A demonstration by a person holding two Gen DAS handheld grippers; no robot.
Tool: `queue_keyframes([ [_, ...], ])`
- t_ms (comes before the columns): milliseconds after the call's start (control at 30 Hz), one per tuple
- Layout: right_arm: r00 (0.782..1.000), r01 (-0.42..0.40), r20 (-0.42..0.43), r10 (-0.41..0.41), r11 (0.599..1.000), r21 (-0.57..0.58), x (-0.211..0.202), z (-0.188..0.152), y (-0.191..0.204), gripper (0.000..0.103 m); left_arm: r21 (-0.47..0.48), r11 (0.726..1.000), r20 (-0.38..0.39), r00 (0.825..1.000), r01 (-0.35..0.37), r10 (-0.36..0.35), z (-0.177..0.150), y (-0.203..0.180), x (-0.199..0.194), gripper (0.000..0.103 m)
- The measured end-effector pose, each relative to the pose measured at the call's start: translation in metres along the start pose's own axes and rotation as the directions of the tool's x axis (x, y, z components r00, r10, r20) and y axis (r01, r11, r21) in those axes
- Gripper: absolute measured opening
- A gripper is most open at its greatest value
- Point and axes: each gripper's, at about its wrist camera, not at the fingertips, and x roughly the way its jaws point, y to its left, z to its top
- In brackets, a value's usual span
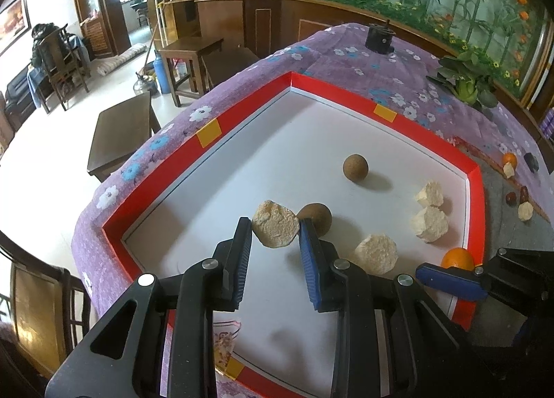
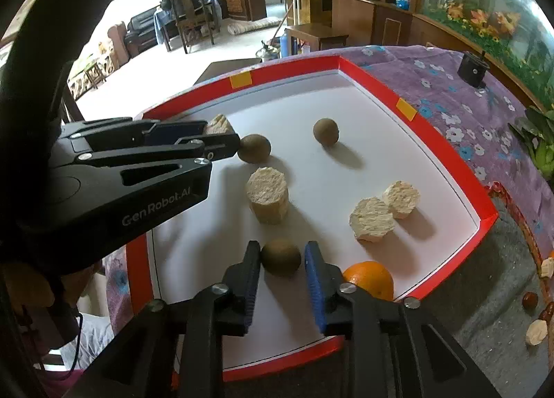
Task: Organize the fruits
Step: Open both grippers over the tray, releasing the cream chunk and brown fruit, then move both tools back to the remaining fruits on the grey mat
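L gripper (image 1: 275, 228) clamped on pale chunk (image 1: 275, 227), held above white tray (image 1: 214, 204). R gripper (image 2: 282, 254): jaws a little apart around brown ball (image 2: 280, 256) on tray floor, near pad not touching. Orange (image 2: 370, 278) just beside, at red rim.

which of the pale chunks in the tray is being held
The pale chunk clamped in the left gripper, beside a brown ball; the other three lie free on the tray.
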Motion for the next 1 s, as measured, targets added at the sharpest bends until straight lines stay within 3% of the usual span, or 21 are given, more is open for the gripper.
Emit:
queue_keyframes([
  [133, 1.0, -0.012, 0.014, 0.011, 1.0, 0.013, -0.006, -0.001, -0.003, 0.028, -0.008, 1.0, -0.008, 1.0, -0.005, 0.005, 0.001, 0.0, -0.001, 0.032],
  [300, 0.999, -0.006, 0.045, 0.005, 0.999, 0.034, -0.018, -0.003, -0.009, 0.028, -0.005, 1.0, 0.022, 1.0, -0.004, 0.005, 0.002, -0.005, -0.012, 0.055],
  [800, 0.989, -0.006, 0.151, -0.005, 0.997, 0.072, -0.063, -0.013, -0.019, 0.032, 0.022, 1.0, 0.062, 0.998, 0.004, -0.005, 0.01, -0.028, -0.032, 0.055],
  [1000, 0.981, 0.095, 0.156, -0.113, 0.988, 0.118, -0.074, -0.023, -0.035, 0.032, 0.041, 0.999, 0.062, 0.998, 0.016, -0.019, 0.01, -0.042, -0.036, 0.055],
])
